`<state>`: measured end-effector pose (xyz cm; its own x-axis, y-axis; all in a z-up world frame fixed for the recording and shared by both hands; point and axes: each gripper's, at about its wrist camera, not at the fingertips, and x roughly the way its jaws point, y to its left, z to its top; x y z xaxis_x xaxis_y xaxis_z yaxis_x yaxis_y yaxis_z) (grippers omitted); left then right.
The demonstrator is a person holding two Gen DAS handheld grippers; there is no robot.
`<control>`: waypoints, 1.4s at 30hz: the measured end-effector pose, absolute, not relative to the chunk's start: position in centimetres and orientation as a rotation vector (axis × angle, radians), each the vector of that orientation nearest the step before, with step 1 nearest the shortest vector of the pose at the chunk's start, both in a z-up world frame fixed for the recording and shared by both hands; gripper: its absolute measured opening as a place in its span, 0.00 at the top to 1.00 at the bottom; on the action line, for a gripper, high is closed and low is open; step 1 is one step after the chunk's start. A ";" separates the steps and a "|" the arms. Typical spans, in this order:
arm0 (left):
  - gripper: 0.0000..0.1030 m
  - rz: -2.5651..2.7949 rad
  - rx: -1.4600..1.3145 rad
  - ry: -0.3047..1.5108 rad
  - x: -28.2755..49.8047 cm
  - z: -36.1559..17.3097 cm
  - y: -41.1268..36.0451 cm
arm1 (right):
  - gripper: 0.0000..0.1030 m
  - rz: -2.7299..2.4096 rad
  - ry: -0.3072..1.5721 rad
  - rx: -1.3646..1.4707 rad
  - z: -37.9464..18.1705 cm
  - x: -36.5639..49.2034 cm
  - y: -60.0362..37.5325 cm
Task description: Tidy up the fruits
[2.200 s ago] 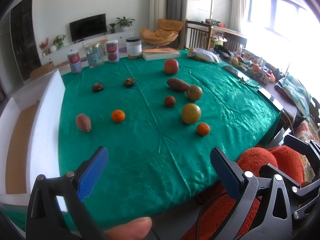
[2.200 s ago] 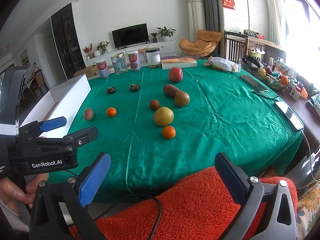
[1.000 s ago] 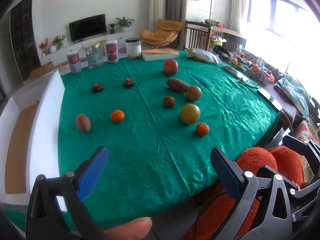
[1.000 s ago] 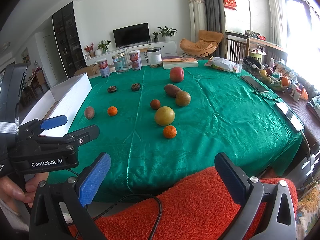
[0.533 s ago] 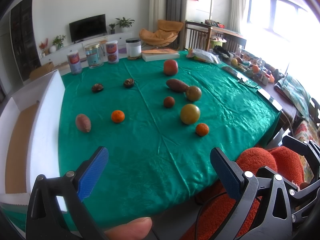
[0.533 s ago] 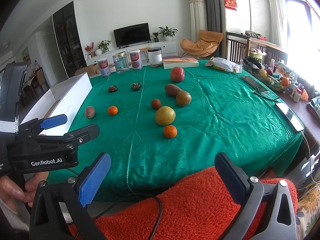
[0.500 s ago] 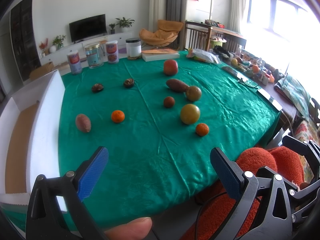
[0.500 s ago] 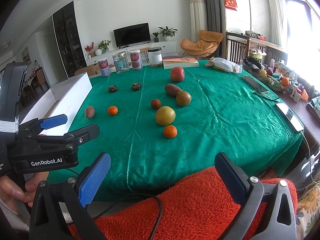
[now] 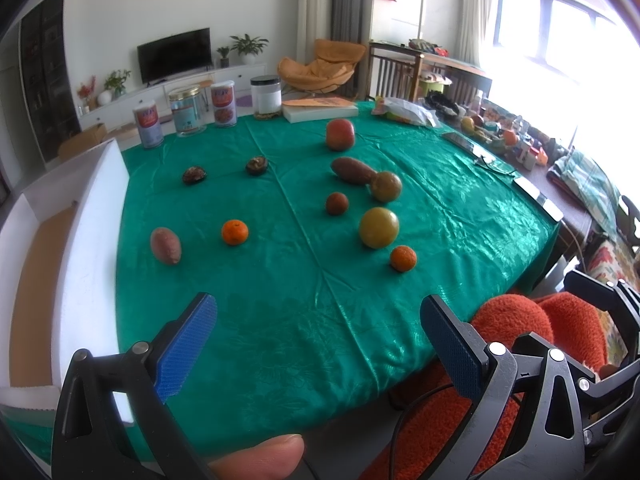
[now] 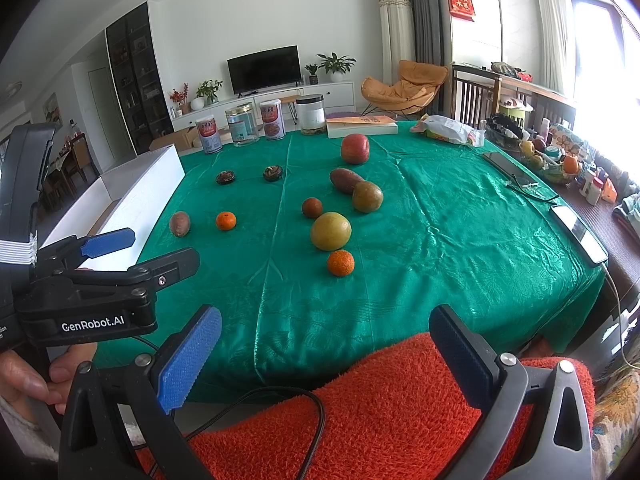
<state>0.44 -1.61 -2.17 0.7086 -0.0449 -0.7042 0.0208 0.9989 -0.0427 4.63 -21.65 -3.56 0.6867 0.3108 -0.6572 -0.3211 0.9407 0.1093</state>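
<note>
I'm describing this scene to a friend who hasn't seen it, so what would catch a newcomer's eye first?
Probably the bright green tablecloth filling the middle, with fruit scattered across it: a big yellow-green fruit near the centre, a small orange just in front of it, and a red apple further back. Next come the blue-padded jaws of the right gripper and left gripper, both open and empty at the table's near edge.

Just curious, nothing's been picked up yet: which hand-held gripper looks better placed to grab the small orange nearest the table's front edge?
Probably the right hand-held gripper: that small orange lies almost straight ahead of its open fingers. For the left hand-held gripper the orange sits off to its right.
</note>
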 end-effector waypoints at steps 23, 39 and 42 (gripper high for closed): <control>0.01 0.156 -0.062 0.994 7.6 -13.0 4.3 | 0.00 0.378 0.845 -0.015 -8.8 13.5 -20.2; 0.02 0.252 -0.240 0.975 9.0 -13.1 9.2 | 0.00 0.359 0.804 -0.006 -9.5 12.2 -20.5; 0.02 0.245 -0.382 0.916 10.9 -11.6 12.5 | 0.00 0.365 0.794 -0.009 -9.4 12.0 -20.4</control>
